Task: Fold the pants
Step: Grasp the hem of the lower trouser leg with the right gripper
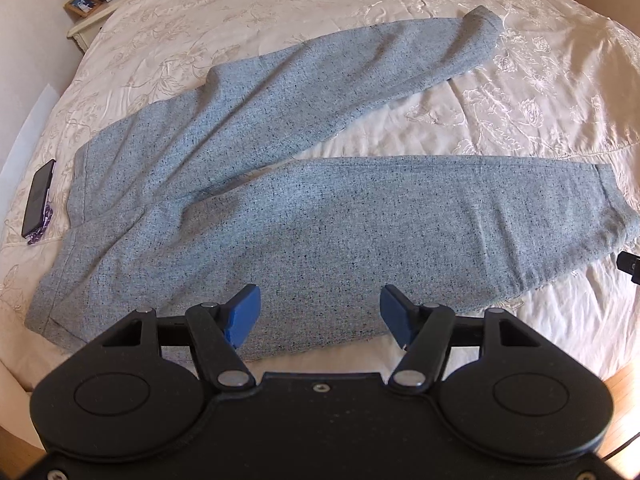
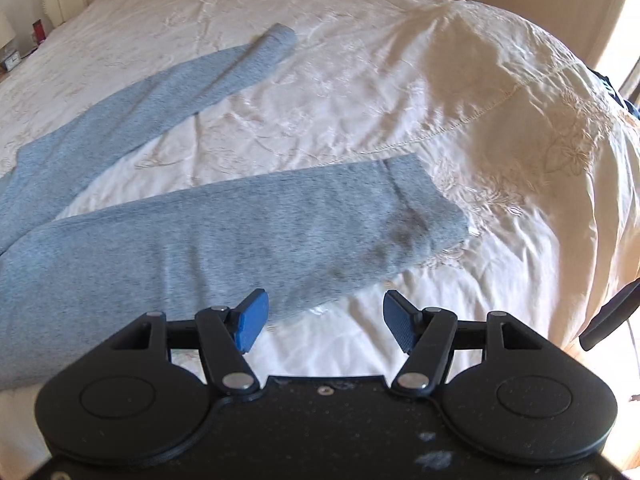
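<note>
Pants (image 1: 304, 208) are lying flat on the bed (image 1: 500, 92), legs splayed apart, while the left gripper (image 1: 320, 312) and right gripper (image 2: 325, 320) are hovering wide-jawed and empty; being soft, limp knit, they are probably best pinched at waistband and cuff

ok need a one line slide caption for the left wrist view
Open left gripper poised over grey pants spread legs-apart on a cream bedspread, phone lying beside the waistband.
</note>
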The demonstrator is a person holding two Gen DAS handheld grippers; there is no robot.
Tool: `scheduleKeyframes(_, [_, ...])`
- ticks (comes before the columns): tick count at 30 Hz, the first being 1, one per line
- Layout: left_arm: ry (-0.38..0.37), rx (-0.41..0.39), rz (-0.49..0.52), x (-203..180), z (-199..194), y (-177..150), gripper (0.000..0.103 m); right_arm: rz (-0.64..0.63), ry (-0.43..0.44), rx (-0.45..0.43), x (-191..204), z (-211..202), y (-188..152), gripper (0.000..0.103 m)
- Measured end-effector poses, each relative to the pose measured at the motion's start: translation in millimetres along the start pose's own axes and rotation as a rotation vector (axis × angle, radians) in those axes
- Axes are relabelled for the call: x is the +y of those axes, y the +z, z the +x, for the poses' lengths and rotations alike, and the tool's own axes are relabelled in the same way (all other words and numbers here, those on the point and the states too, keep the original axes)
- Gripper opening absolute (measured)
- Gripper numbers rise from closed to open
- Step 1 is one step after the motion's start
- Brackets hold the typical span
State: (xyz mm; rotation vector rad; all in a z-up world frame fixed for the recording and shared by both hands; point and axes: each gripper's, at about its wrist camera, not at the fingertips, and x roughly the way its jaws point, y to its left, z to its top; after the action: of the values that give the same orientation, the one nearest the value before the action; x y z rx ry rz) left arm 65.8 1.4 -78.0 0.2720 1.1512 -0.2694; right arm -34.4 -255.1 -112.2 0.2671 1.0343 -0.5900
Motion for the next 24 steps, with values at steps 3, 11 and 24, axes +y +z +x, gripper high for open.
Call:
scheduleKeyframes(3, [0.028,0.006,-0.038,-17.6,-1.7,3.0,0.068,0.004,-0.021,0.02,-45.5,28.3,7.2,0.067])
scheduleKeyframes(11, [0.045,0.048,-0.094,-81.4,3.3,11.2,0.068,-0.04,-0.019,0.076,-131.3,88.1,24.3,0.067])
scheduleKeyframes(24, [0.094,0.058,-0.1,-140.6,7.5,27.1,0.068,-0.157,0.191,0.138,-134.5,158.0,83.7,0.065])
